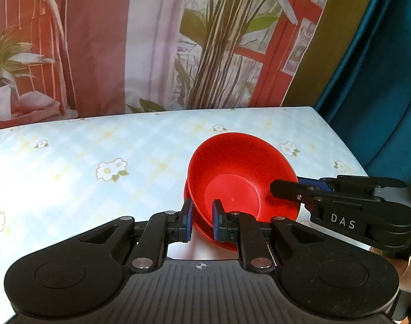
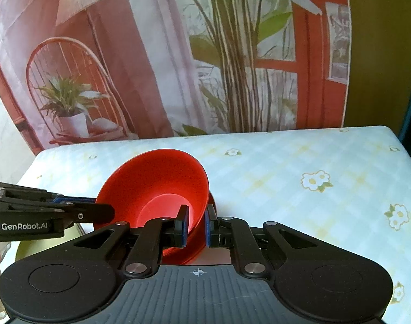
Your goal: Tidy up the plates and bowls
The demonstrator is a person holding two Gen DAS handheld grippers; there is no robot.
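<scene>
Black left gripper [image 1: 202,220]: you have its blue pads clamped on the near rim of the bowl.
Right gripper [image 2: 197,222]: clenched on the same bowl's opposite rim.
Bowl [image 1: 232,178]: glossy red plastic, round with flared walls and a flat bottom, tilted between both grippers above the table.
Table [image 1: 84,162]: smooth pale checked cloth with daisies.

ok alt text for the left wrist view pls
Both grippers clamp the rim of a red bowl tilted above a floral checked tablecloth: the left gripper at the near edge, the right gripper from the right. A second red rim shows just beneath it. Behind hangs a printed plant-and-window backdrop.
</scene>
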